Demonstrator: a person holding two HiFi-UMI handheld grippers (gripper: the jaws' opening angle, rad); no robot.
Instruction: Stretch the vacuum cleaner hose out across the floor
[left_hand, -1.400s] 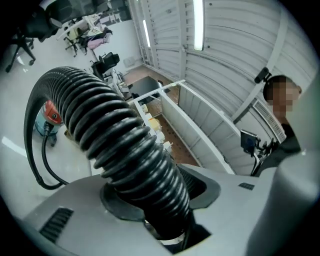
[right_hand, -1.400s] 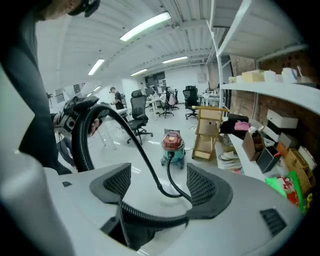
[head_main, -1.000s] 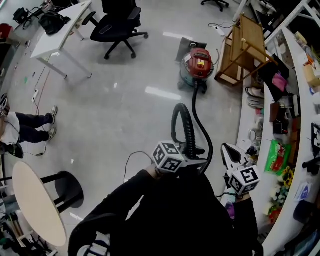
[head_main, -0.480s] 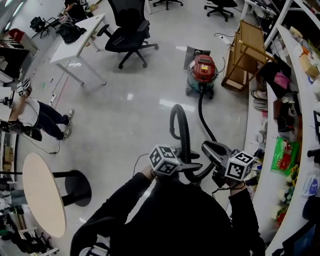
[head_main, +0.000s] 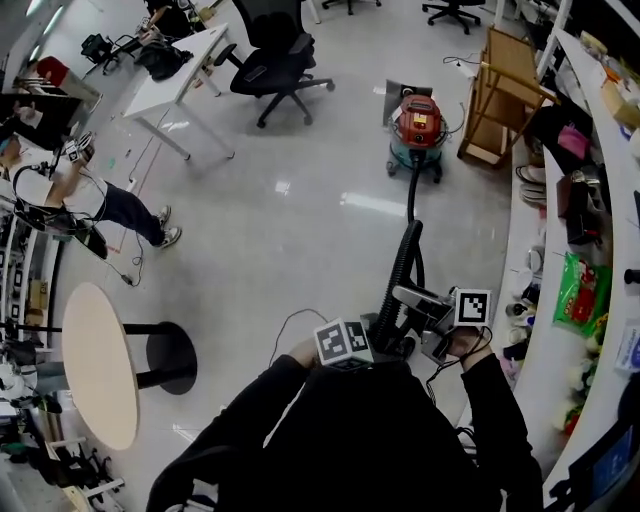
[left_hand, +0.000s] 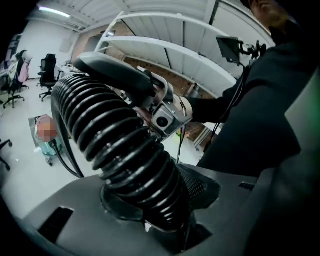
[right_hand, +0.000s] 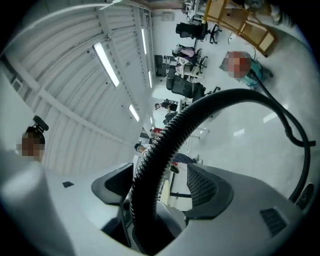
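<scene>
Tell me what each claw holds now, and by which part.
The left claw grips the hose on its ribbed part. The right claw has just been opening; the hose passes between its jaws, not gripped.

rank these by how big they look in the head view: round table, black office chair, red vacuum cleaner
1. round table, though it sits nearer the camera, so its real size is unsure
2. black office chair, partly cut off at the top edge
3. red vacuum cleaner, clearly smallest

Black ribbed hose (head_main: 404, 262); far red vacuum cleaner (head_main: 419, 118) with teal base; glossy pale grey floor (head_main: 300, 240); black office chair (head_main: 275, 60); beige round table (head_main: 98, 365) left.
</scene>
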